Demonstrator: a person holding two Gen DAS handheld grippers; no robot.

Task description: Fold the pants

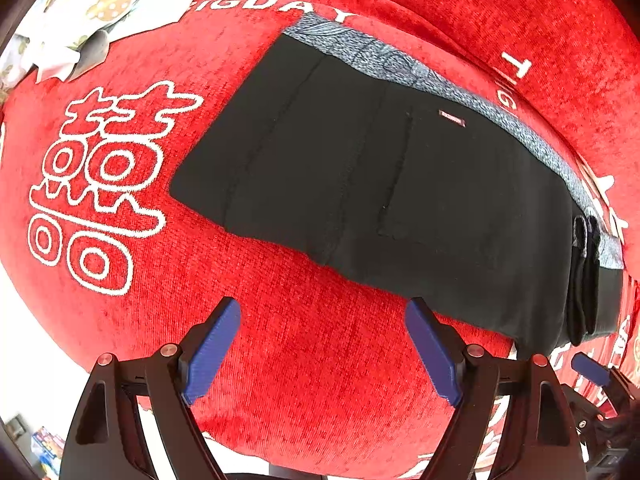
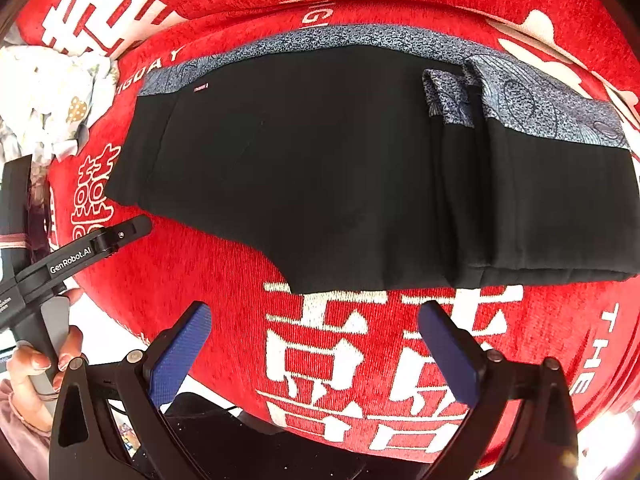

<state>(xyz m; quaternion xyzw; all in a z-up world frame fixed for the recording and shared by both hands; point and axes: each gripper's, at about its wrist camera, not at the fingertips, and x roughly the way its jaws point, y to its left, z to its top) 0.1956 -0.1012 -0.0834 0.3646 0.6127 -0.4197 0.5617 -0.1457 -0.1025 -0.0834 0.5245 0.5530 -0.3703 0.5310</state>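
Both claws are standing wide and empty over the red cloth (image 2: 208, 288): the left gripper (image 1: 324, 344) is hanging just short of the pants' near hem, the right gripper (image 2: 316, 344) over white characters woven into the cloth, with "GenRobot.AI" showing on the left tool's arm. Beyond the blue pads (image 1: 212, 350), the black pants (image 1: 360, 184) are lying flat, folded over at one end, a grey-blue patterned waistband (image 2: 360, 40) running along the far edge beside a small unreadable tag (image 1: 452, 118). Farther off, "IGDAY" and "THE" are showing, and crumpled white fabric (image 1: 96, 16) is sitting well apart.
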